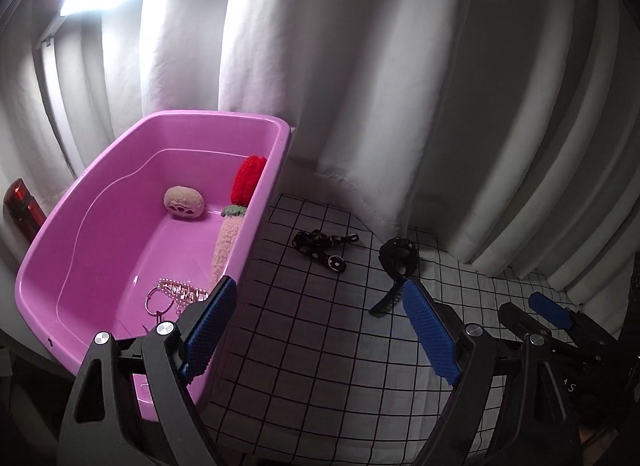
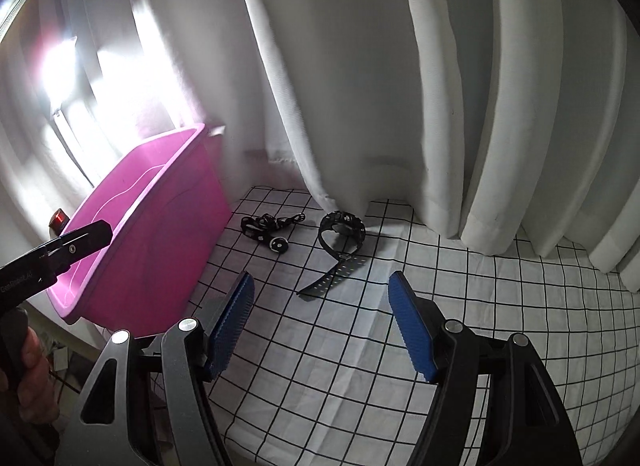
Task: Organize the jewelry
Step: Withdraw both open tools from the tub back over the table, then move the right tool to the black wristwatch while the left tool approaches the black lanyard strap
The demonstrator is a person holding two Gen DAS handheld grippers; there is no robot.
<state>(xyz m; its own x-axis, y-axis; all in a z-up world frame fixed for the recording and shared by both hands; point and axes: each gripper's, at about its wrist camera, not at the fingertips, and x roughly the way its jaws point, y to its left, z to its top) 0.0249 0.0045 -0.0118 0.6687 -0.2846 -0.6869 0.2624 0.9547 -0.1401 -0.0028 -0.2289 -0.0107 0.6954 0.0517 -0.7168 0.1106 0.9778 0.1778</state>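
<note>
Black rubber-strapped wristwatch (image 2: 340, 240) lying on the white black-gridded cloth of the worktop (image 2: 460, 306), just beside a black beaded bracelet (image 2: 266, 227), near the pink plastic tub (image 2: 160, 234). Likely light; strap floppy, case stiff and rounded, best pinched across the flat strap tail. Right tool (image 2: 320, 326) wide, empty. Left tool (image 1: 320, 330) wide, empty, beside the tub.

I log a dim room lit from the upper left, where daylight through the white curtain (image 2: 360, 77) blows out to glare in both views, the pink tub (image 1: 256, 201) glowing, soft shadows on the checked cloth (image 2: 360, 346), fisheye bending and dark corners.
</note>
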